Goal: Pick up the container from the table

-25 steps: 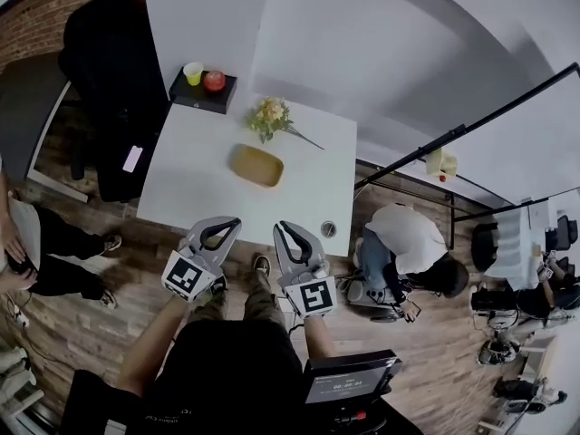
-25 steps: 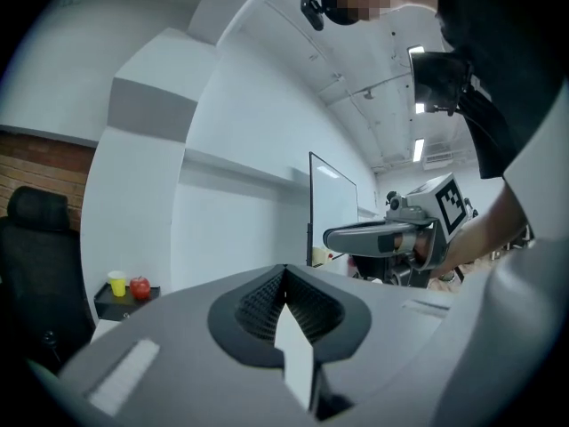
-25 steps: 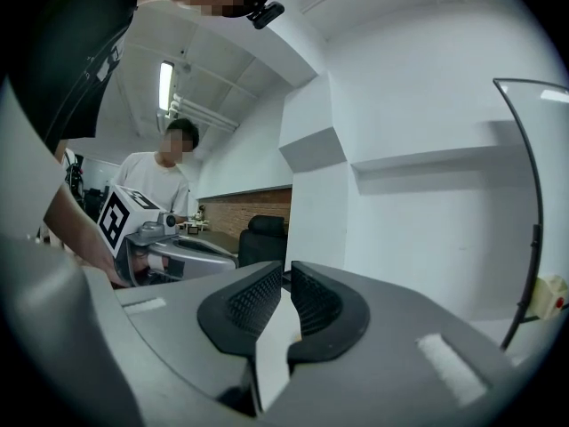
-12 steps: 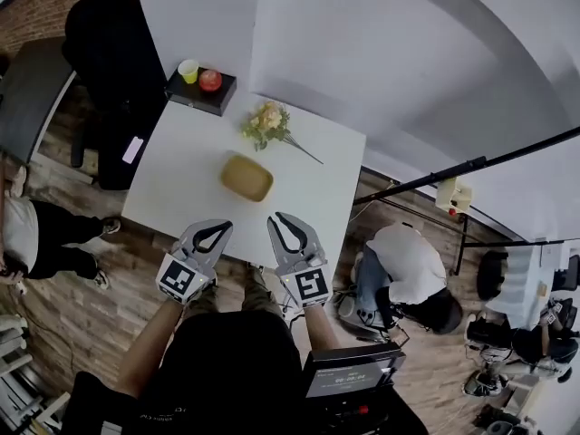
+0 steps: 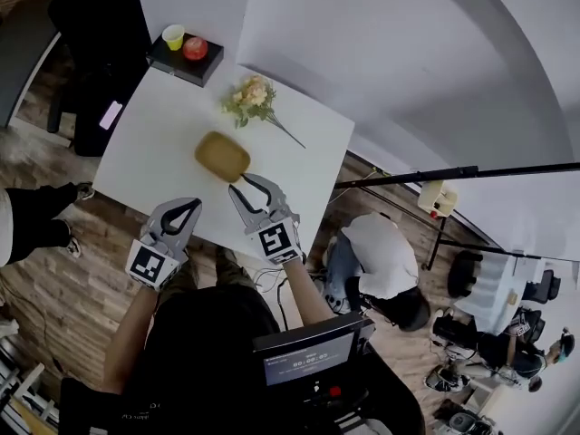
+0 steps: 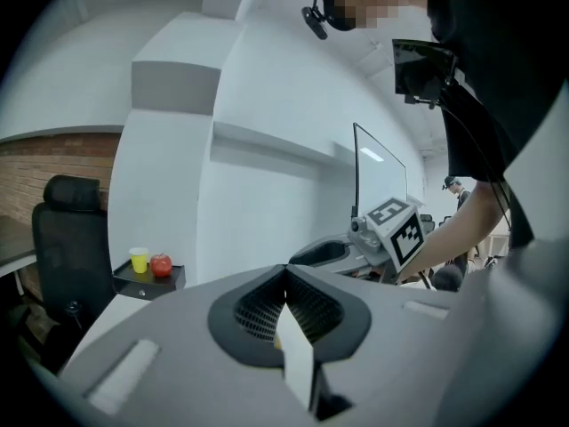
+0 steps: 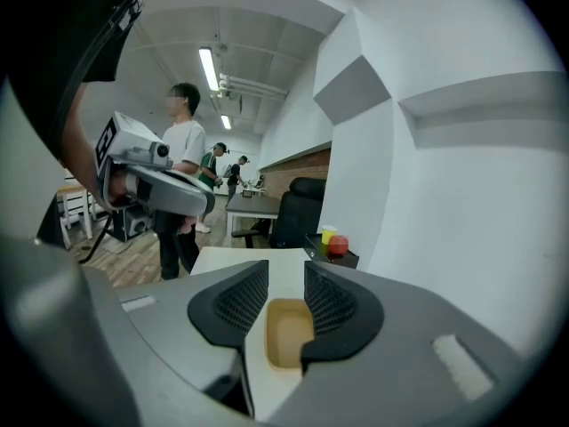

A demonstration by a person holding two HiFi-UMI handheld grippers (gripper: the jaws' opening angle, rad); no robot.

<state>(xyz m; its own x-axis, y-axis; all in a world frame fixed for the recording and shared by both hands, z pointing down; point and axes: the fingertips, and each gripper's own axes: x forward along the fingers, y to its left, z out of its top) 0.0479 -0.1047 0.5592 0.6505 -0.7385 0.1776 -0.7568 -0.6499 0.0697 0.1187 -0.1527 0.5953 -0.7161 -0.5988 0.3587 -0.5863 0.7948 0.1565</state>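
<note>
The container (image 5: pixel 222 156) is a shallow tan oval tray on the white table (image 5: pixel 145 152), near its middle. My right gripper (image 5: pixel 249 186) reaches over the table's near edge, its fingertips just short of the tray. Its jaws are opening and nothing is pressed between them. In the right gripper view the tray (image 7: pixel 286 332) shows through the gap of the right gripper (image 7: pixel 286 278), a little ahead. My left gripper (image 5: pixel 186 207) hangs at the table's near edge to the left, jaws shut and empty. The left gripper view shows the left gripper's (image 6: pixel 285 269) tips meeting.
A bunch of flowers (image 5: pixel 249 98) lies behind the tray. At the far corner a black box (image 5: pixel 186 57) carries a yellow cup (image 5: pixel 172 36) and a red apple (image 5: pixel 194 48). A black office chair (image 5: pixel 91 43) stands left of the table. A person (image 5: pixel 381 261) crouches on the floor to the right.
My right gripper has moved forward and down over the table edge towards the tray, and its jaws have spread apart. The left gripper has come forward a little and stayed shut.
</note>
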